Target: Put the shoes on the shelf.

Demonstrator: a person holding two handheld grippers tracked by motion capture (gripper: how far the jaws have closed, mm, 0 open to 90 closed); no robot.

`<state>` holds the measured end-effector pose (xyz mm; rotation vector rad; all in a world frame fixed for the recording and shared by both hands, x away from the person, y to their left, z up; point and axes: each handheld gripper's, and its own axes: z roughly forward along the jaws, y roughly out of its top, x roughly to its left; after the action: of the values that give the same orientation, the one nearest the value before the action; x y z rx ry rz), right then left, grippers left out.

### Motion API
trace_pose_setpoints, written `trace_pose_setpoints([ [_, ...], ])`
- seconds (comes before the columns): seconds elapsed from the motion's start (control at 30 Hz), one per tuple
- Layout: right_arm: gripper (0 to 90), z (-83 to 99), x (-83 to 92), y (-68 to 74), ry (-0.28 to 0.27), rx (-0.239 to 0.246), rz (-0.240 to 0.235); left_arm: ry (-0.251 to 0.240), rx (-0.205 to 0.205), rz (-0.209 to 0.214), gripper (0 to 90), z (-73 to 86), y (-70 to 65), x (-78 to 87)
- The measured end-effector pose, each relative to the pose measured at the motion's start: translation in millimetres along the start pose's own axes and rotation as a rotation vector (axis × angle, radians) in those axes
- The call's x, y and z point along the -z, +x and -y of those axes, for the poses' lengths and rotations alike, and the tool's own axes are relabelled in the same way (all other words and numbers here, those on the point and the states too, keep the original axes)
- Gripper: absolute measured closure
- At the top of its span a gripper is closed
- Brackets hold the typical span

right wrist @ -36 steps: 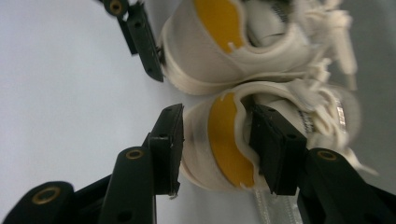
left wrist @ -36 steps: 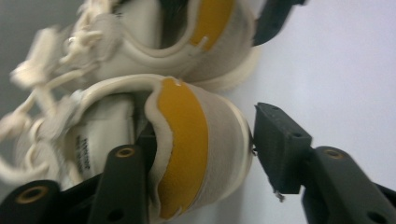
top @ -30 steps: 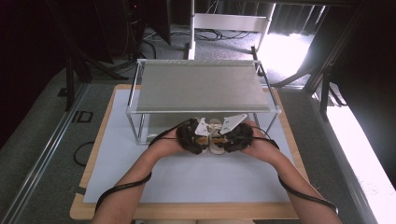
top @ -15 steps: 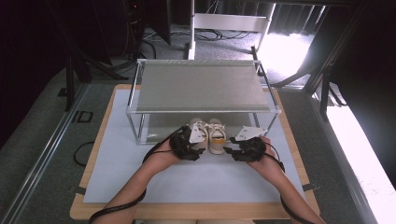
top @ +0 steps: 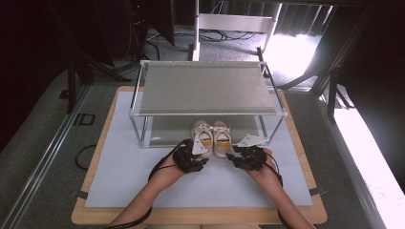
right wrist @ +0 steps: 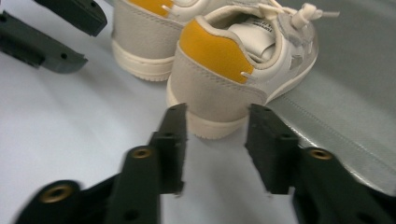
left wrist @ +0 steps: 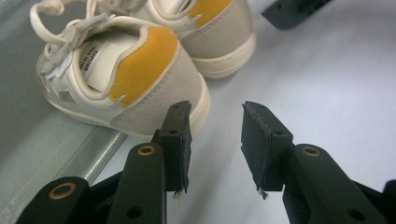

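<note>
Both tools have drawn back off the shoes [top: 212, 137]: left tool [left wrist: 215, 140], closing, and right tool [right wrist: 215, 140] gape empty.

1. Two small shoes are seen heel-on, set side by side on the pale counter [right wrist: 70, 126].
2. The nearer shoe [right wrist: 233, 70], grey-heeled with a yellow collar, is seen with its toe on a grey shelf [right wrist: 345, 107].
3. The right gripper [right wrist: 215, 128] is held just behind that heel, its black fingers [right wrist: 173, 140] apart and not touching it.
4. The other shoe [right wrist: 144, 42] is seen beyond, beside the other gripper [right wrist: 51, 32] at the upper left.
</note>
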<state>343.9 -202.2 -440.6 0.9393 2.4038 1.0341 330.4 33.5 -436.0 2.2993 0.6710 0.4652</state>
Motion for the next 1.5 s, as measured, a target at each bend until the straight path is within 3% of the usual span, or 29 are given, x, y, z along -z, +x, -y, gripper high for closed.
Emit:
trace_pose_setpoints([
  [0.03, 54.2, -0.9, -4.7, 0.2, 0.005, -0.012, 0.014, 0.000, 0.008, -0.017, 62.0, -0.8, 2.1, -2.4],
  [0.13, 53.5, -2.3, -10.6, -0.1, 0.011, -0.030, 0.007, -0.001, 0.003, -0.011, 62.3, -2.5, 3.1, -4.0],
  [0.37, 53.9, -4.4, -15.9, 2.1, -0.003, -0.036, 0.022, -0.002, -0.003, -0.044, 62.4, -1.7, 4.6, -6.4],
  [0.8, 55.1, -14.6, -31.5, 3.8, -0.018, -0.070, 0.050, -0.010, -0.016, -0.101, 64.1, 2.3, 19.1, -13.0],
  [1.1, 55.6, -21.6, -41.9, -1.8, -0.023, -0.095, 0.049, -0.016, -0.002, -0.111, 63.9, 3.0, 31.0, -18.4],
  [1.5, 55.9, -30.9, -59.9, -14.2, -0.006, -0.070, 0.089, 0.000, 0.023, -0.126, 63.8, -3.9, 43.5, -35.1],
])
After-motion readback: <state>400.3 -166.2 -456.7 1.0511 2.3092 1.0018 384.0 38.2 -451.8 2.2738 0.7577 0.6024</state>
